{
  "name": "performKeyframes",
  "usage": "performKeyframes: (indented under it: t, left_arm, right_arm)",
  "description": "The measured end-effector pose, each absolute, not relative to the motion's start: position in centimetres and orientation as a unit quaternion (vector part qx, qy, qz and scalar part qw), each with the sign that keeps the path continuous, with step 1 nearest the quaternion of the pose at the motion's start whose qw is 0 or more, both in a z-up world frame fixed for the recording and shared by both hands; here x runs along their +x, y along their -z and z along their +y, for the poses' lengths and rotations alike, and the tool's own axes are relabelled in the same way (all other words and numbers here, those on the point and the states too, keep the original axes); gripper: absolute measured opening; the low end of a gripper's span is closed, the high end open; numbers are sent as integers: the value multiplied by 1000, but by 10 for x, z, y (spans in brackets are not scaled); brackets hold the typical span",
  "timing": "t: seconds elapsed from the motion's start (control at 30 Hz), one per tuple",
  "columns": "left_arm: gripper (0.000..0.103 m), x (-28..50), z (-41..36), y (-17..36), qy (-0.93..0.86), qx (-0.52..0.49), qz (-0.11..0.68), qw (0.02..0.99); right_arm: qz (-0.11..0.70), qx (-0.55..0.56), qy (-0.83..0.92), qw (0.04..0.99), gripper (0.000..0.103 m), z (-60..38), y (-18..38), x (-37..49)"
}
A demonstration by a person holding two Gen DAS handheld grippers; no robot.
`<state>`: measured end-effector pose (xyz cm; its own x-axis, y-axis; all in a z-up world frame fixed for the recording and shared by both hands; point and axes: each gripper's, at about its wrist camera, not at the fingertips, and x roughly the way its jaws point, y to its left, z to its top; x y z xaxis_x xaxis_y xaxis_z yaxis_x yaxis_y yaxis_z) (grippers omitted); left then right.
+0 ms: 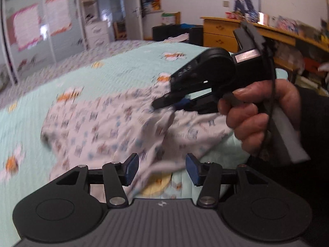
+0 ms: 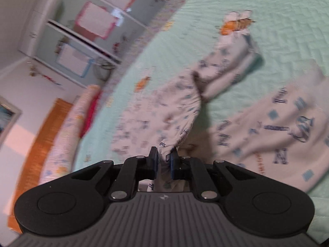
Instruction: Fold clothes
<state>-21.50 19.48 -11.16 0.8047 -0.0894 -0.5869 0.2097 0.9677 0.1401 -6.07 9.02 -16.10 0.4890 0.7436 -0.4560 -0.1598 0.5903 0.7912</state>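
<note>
left gripper [image 1: 161, 171]: fingers spread wide, nothing between the blue pads [image 1: 131, 170]; it hovers just above the near edge of the garment.
right gripper [image 2: 163, 162]: fingers pressed together on a bunched fold of the garment, cloth visible between the pads and rising away from them. In the left wrist view the same gripper [image 1: 164, 103] sits at mid right, tips pointing left and pinching the cloth at a raised peak.
hand [image 1: 259, 119]: wraps the right gripper's handle, dark sleeve behind it at far right.
garment [image 1: 107, 127]: white cloth with small blue and grey print, lying crumpled on the bed, lifted where the right gripper pinches it. From the right wrist view the garment [image 2: 164, 111] runs away from the gripper toward the far side, ending in a narrow folded part; a second broad spread of the same print lies to the right. Cannot tell if both spreads are one piece.
bedspread [image 1: 115, 70]: pale green quilted, orange and white patches, under everything.
dresser [image 1: 222, 33]: yellow wood, far right, cluttered top.
wardrobe [image 1: 41, 26]: far left, panels with pink-bordered sheets.
blur: both views motion-smeared, print detail unreadable.
</note>
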Motion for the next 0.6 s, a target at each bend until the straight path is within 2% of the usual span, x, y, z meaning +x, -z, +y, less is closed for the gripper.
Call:
performKeyframes:
  t: [0.37, 0.53, 0.57, 0.6]
  left_arm:
    - [54, -153, 126, 159, 17, 397, 257, 881]
    - [54, -132, 128, 163, 16, 410, 275, 869]
    - [50, -127, 130, 160, 15, 403, 278, 871]
    - [36, -122, 132, 158, 14, 397, 281, 873]
  right_arm:
    - [404, 390, -333, 758, 11, 77, 147, -56]
    - [403, 401, -345, 747, 11, 68, 152, -50]
    - [403, 404, -348, 744, 13, 66, 153, -49]
    - [399, 411, -349, 742, 18, 63, 154, -49]
